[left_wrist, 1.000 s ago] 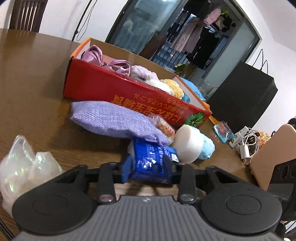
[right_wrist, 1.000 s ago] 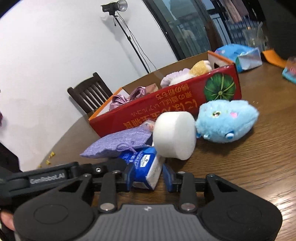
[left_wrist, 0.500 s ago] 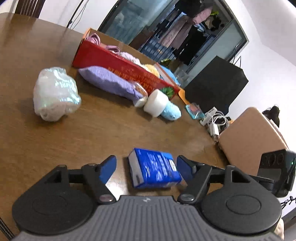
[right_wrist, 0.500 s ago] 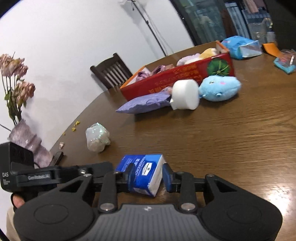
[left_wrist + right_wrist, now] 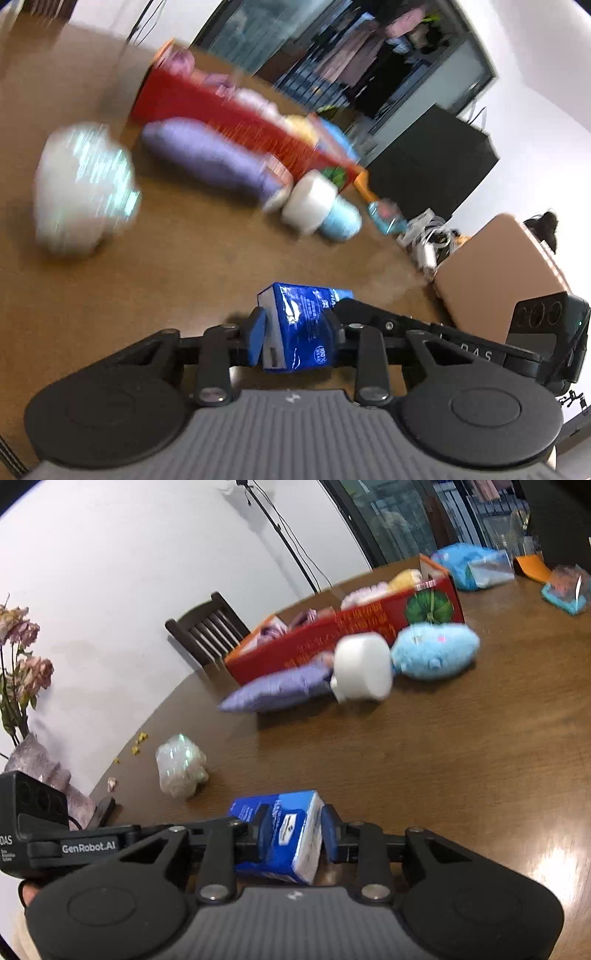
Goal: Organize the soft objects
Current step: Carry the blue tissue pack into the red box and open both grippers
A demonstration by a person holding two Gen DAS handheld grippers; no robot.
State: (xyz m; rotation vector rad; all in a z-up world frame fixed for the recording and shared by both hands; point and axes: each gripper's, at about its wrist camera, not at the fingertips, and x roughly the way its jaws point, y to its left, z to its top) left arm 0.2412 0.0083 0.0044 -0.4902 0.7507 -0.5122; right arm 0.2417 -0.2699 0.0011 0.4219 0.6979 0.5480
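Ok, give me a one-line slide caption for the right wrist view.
Right gripper shut on a blue tissue pack above the wooden table, red box of soft items behind.

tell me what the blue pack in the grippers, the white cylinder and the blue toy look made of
Blue pack: glossy printed plastic film, white tissue edge showing; likely a tissue pack.
White cylinder: matte and smooth with rounded edges, probably foam.
Blue toy: fuzzy plush fabric.

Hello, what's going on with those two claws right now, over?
Left gripper and right gripper both clamp blue tissue pack. Red box far. Nothing between.
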